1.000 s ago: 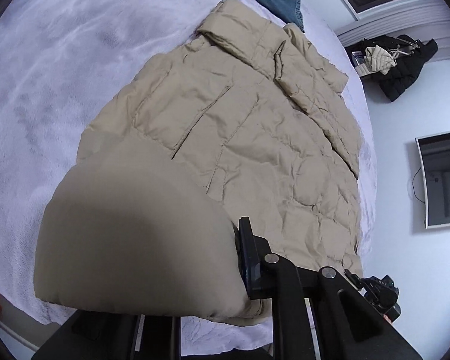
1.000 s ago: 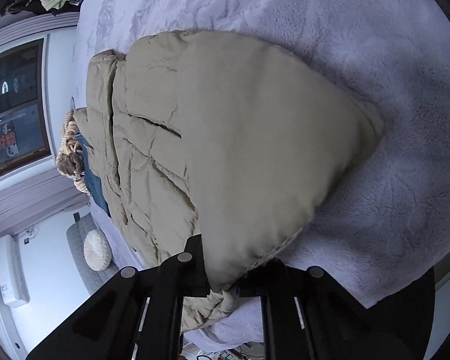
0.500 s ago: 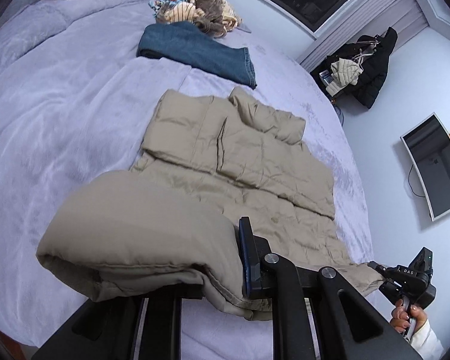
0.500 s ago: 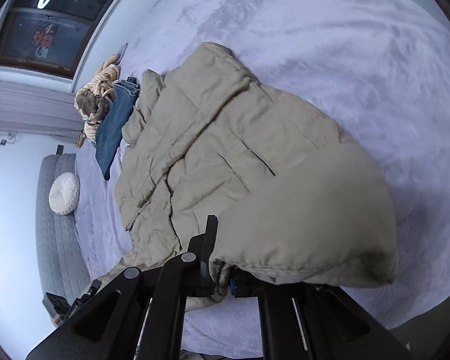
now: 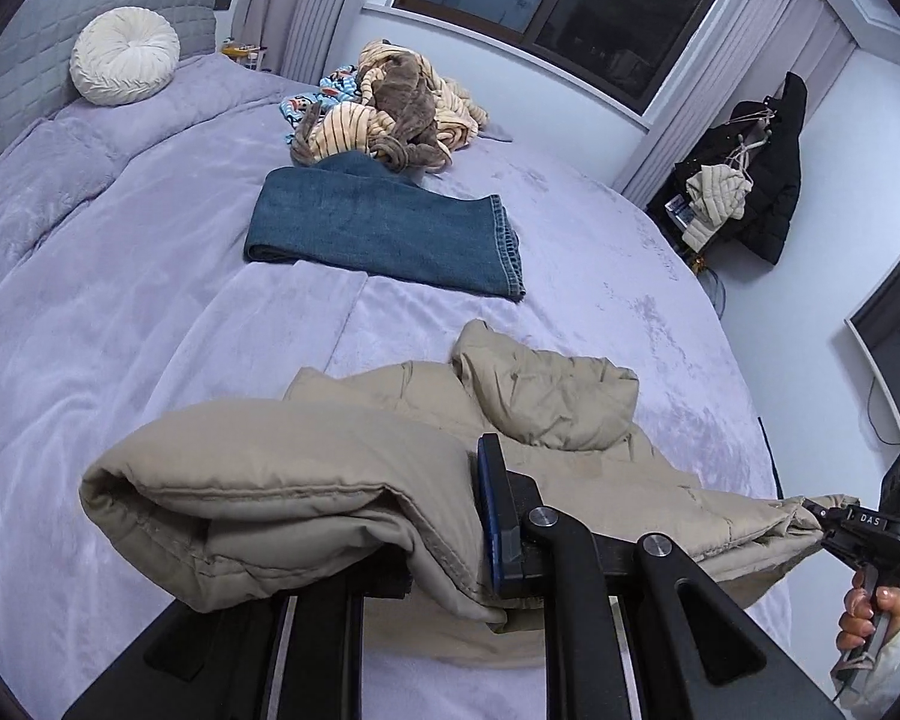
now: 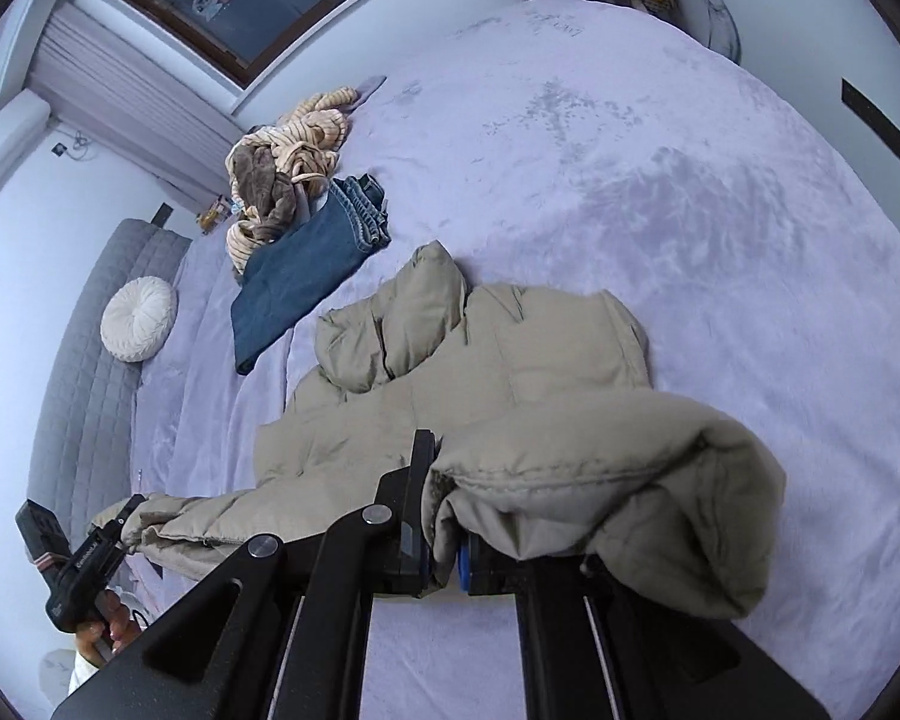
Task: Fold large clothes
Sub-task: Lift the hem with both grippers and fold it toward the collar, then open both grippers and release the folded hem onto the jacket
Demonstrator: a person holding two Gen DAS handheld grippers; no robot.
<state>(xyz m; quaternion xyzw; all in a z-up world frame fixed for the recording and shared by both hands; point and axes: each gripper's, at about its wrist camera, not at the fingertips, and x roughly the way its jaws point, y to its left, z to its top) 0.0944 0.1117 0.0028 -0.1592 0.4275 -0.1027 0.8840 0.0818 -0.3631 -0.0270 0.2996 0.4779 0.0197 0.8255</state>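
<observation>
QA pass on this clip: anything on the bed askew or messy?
One thing: a tangled heap of striped beige and brown clothes lies unfolded behind the folded blue jeans. The beige puffer jacket is simply mid-fold.

Bed (image 5: 150, 324), contents by position
Jacket (image 5: 546, 396) on bed, nearest; folded jeans (image 5: 384, 228) behind it; heap of clothes (image 5: 390, 108) behind jeans; round cushion (image 5: 125, 63) far left against headboard (image 5: 36, 42).

The left gripper (image 5: 450, 546) is clamped on the jacket (image 5: 306, 480) hem, angled downward. The right gripper (image 6: 450, 540) is likewise closed on the hem's other corner. Each handle is gripped by a hand (image 5: 870, 618); a pale sleeve is seen.
</observation>
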